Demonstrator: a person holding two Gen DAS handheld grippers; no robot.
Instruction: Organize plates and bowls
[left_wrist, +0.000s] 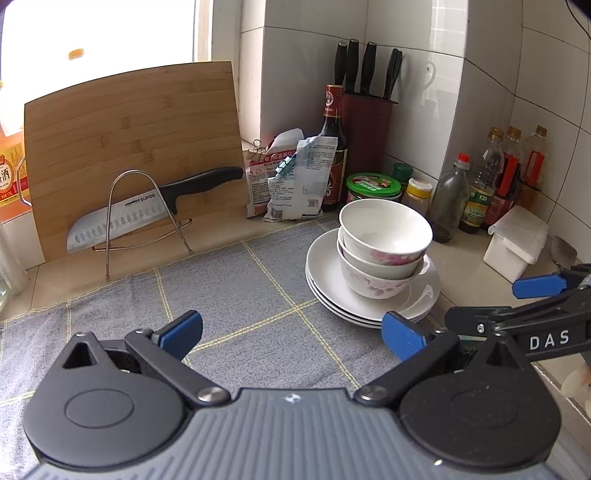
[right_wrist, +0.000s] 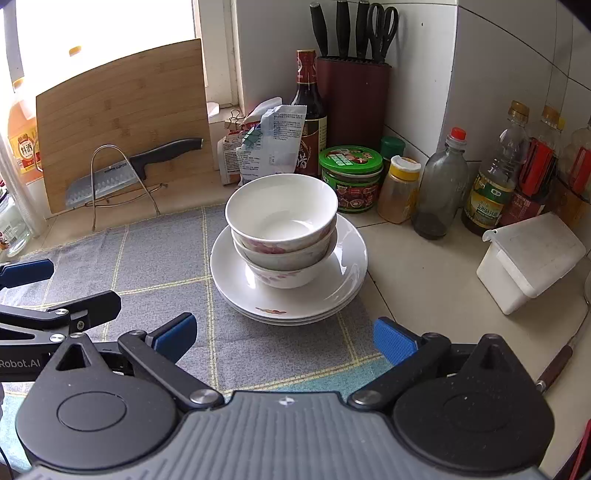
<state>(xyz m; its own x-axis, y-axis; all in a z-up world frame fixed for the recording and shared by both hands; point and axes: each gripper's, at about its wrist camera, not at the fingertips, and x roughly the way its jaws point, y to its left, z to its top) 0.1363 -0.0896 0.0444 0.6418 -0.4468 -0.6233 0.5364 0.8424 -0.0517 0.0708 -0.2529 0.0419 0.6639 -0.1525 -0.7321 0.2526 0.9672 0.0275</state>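
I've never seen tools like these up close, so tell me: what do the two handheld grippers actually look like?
Both match. The left gripper and right gripper each have a ribbed grey body, two round black discs, and black linkage arms with silver pivot pins ending in blue textured pads. White lettering shows on the side: "DAS" on the right one, "Robot.AI" on the left one. No hands or sleeves show.

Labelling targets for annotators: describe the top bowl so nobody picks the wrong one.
On the grey checked cloth, right side, sits a stack of white plates with nested bowls on it. The target is the uppermost bowl: its whole rim and empty white inside show, unlike the bowls beneath.
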